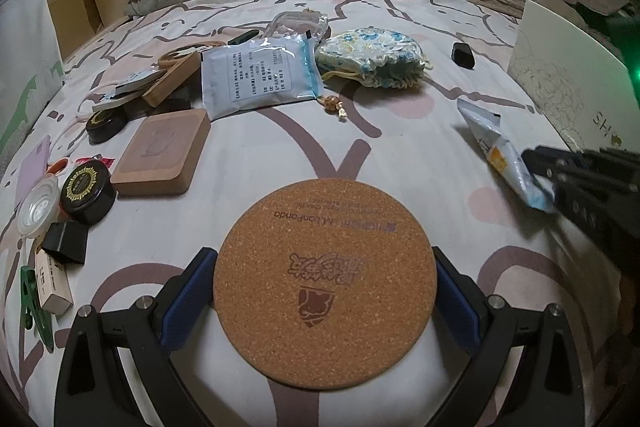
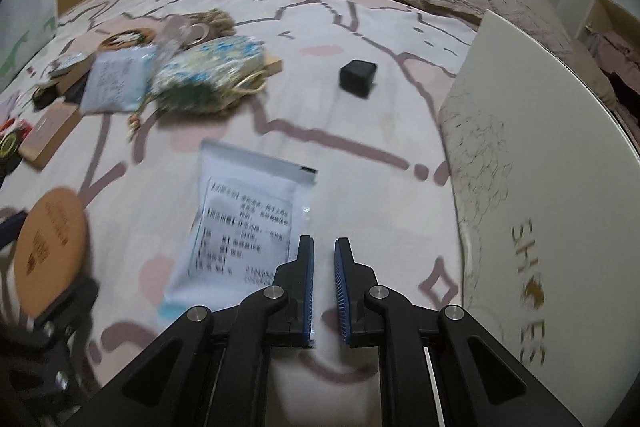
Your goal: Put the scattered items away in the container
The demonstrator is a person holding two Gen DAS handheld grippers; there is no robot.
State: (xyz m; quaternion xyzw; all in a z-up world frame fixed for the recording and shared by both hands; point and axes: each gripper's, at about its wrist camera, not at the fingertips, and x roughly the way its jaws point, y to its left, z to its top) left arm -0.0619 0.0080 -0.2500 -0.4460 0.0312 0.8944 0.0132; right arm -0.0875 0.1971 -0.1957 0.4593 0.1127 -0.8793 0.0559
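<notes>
Left wrist view shows the left tongs (image 1: 326, 291) spread wide around a round cork coaster (image 1: 325, 283), a blue pad at either edge, so the disc is pinched across its full width and carried flat above the bed (image 1: 400, 131). At about three o'clock the right tongs (image 1: 546, 175) have a pale sachet (image 1: 504, 155) by one end, and it sticks out toward eleven o'clock. In the right wrist view those tongs (image 2: 323, 291) stand nearly closed with a narrow gap between the pads; the sachet (image 2: 240, 223) seems caught only at its corner, though blur hides the contact. The white shoe box (image 2: 540, 155), surely the container, stands at two o'clock, near that hand, which I judge explains the edge grip: a short carry. A floral pouch (image 1: 372, 57), wooden blocks and black tins (image 1: 86, 191) lie scattered at ten o'clock.
</notes>
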